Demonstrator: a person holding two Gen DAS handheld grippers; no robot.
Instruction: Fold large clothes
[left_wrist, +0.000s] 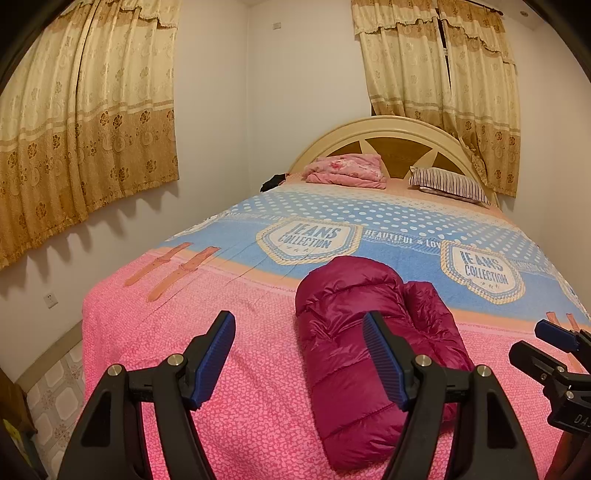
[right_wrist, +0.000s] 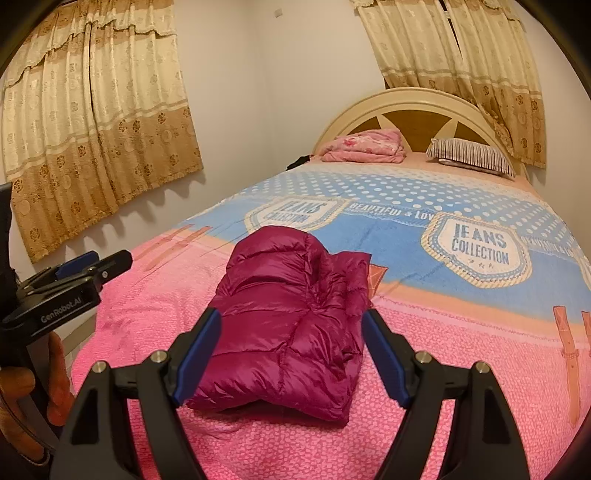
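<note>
Right wrist view, folded jacket (right_wrist: 288, 325), striped pillow (right_wrist: 472, 157), pink blanket (right_wrist: 364, 146)

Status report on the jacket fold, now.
Left gripper open, right gripper open, both empty. Magenta puffer jacket folded into a bundle on the bedspread, untouched. Nothing in the way.

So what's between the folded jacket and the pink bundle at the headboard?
Only bare bedspread between the jacket and the pink bundle; both wrist views show it.
</note>
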